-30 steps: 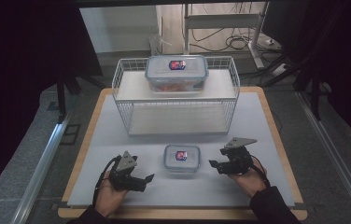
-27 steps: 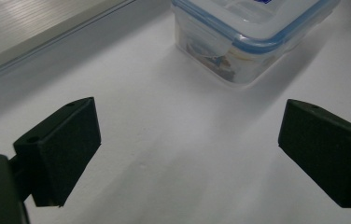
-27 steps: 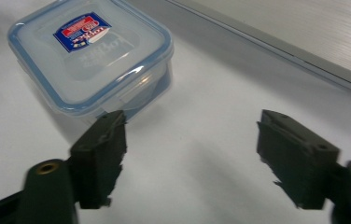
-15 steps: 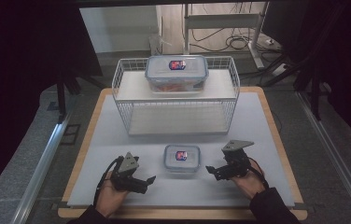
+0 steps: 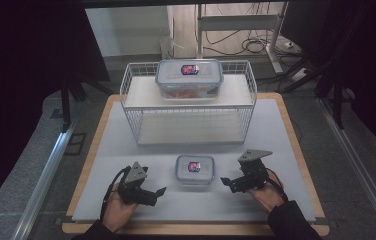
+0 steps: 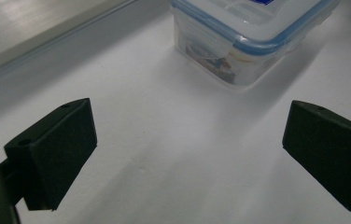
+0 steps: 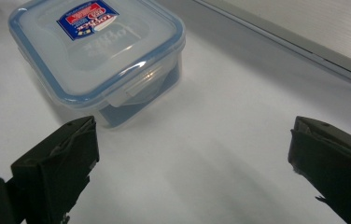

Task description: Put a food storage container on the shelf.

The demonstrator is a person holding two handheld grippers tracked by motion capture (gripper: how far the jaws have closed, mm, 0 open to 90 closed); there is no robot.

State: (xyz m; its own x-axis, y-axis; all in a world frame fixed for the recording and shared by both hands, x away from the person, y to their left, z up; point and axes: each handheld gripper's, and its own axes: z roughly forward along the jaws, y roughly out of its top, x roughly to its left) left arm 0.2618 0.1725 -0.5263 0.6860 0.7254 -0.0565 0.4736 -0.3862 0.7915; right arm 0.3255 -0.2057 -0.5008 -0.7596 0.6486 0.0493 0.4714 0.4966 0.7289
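Both grippers, left [image 5: 160, 191] and right [image 5: 226, 183], sat wide apart, gripping nothing, flanking small lidded container [image 5: 194, 170] on table [image 5: 126, 150], right jaws just widened.

A small rectangular container [image 5: 195, 170] of clear plastic with rounded corners is seen on the pale tabletop [image 5: 126, 145], at the near side and roughly midway across it. It stands upright and flat. It is closed by a translucent lid [image 7: 96, 46] edged in blue, with a latch flap folded down on the visible side. A red and blue label [image 7: 87, 14] is stuck on top of the lid. Dark and coloured contents are glimpsed through the wall [image 6: 220, 63], though they cannot be made out.
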